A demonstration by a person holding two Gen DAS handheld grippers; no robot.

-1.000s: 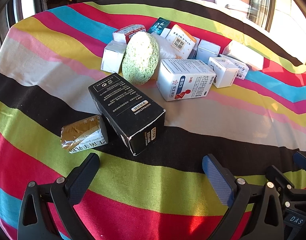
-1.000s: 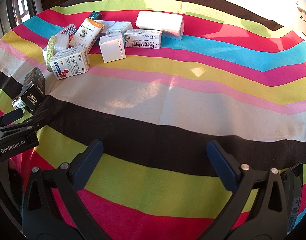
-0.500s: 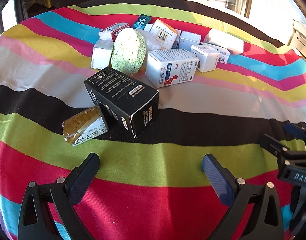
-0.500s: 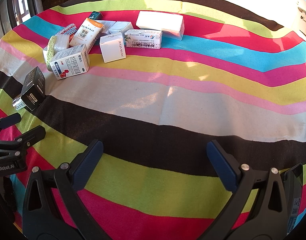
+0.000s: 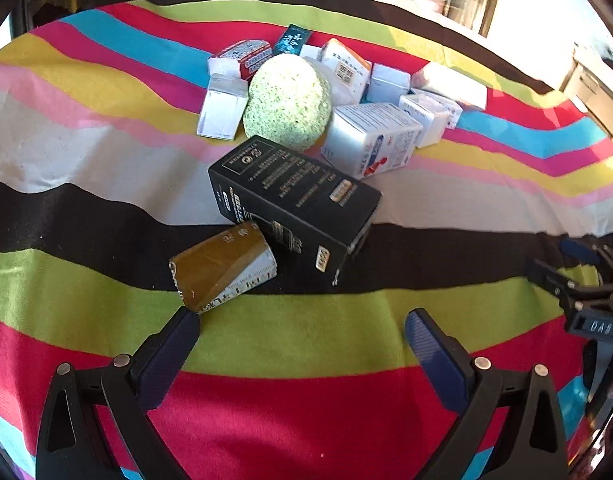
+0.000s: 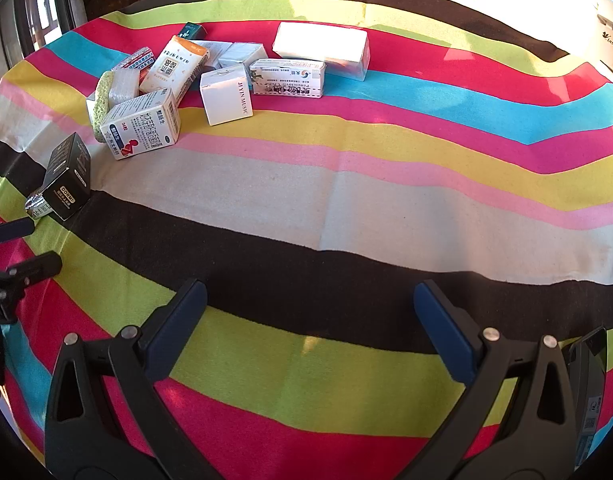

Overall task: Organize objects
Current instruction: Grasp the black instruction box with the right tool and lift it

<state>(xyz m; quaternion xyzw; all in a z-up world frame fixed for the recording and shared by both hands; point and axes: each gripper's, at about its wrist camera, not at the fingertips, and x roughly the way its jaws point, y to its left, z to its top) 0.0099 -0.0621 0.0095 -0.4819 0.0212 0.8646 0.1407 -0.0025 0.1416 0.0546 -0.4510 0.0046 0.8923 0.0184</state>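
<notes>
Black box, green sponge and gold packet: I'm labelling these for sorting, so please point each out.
black box (image 5: 294, 190), left wrist view, on its printed top face.
green sponge (image 5: 288, 102), left wrist view, on its speckled broad face.
gold packet (image 5: 218, 256), left wrist view, on its gold top.

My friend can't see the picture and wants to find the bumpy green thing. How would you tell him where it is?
Look at the striped tablecloth and find the cluster of small boxes at its far side. At the near edge of that cluster, just behind the long black box, stands a green speckled sponge. It is the only rounded, rough-looking thing there; everything around it is a flat-sided carton.
</notes>
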